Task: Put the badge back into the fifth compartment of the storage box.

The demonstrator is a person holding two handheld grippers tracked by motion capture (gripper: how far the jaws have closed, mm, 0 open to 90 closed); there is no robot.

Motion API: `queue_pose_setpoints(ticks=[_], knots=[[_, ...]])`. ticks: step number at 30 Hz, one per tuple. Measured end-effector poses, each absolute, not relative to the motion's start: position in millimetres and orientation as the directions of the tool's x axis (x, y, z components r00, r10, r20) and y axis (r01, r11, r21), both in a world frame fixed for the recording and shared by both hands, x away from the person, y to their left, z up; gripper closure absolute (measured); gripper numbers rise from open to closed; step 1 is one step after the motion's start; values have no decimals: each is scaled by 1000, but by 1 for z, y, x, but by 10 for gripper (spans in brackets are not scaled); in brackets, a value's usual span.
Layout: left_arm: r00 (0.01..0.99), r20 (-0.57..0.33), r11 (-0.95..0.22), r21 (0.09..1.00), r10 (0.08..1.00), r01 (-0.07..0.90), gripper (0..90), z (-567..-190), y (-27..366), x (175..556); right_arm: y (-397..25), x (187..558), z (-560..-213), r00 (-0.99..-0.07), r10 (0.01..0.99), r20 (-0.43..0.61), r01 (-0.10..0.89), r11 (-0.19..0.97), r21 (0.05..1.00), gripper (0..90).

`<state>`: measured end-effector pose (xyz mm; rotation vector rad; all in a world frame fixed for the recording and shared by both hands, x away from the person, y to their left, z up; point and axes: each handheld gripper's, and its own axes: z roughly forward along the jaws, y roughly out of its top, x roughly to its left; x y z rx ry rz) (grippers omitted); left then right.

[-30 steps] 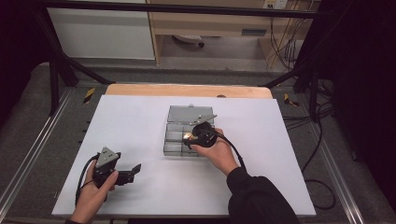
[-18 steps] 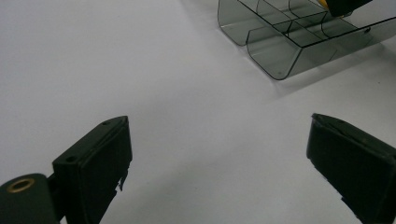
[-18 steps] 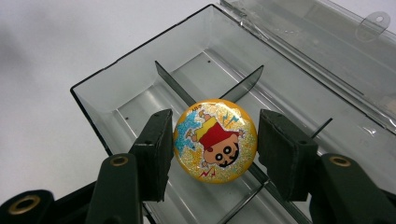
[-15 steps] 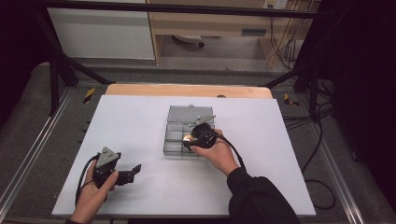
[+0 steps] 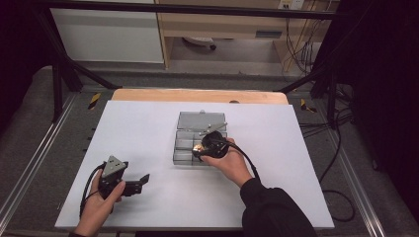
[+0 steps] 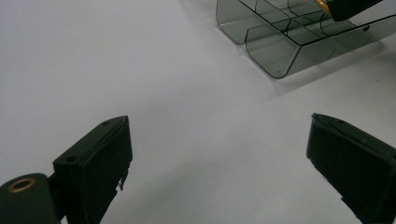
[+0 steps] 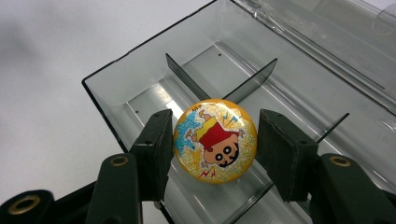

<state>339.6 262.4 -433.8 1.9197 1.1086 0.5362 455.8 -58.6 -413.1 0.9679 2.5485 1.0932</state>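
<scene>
Two hand-held grippers were in use over the white counter (image 5: 148,128), with the clear compartment box (image 5: 197,138) taken as landmark. Nearest the person, the left hand-held gripper (image 5: 141,181) sat on the counter well short of the box and off to its left, gripped by the left hand (image 5: 99,205). In the left gripper view its jaws stood wide apart with nothing between them, bare counter below, and the near corner of the box (image 6: 280,42) beyond.

Farther out, the right hand-held gripper (image 5: 200,148) hung over the near end of the box, held by the right hand (image 5: 231,165) in a dark sleeve. In the right gripper view, the round yellow badge (image 7: 215,140) with a cartoon figure lay between the jaws, above a near compartment of the box (image 7: 140,93). The left jaw touched its rim; a slim gap showed at the right jaw, so a firm grip could not be confirmed.

Beyond the dividers, the open lid (image 5: 197,120) lay flat at the box's far side.
</scene>
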Motion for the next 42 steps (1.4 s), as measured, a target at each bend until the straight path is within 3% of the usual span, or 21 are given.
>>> queue_pose_setpoints(ticks=[42], knots=[[523, -38, -268, 825, 851, 497, 73, -434, 262, 340, -61, 453, -417, -745, 659, 101, 525, 487, 698, 455]])
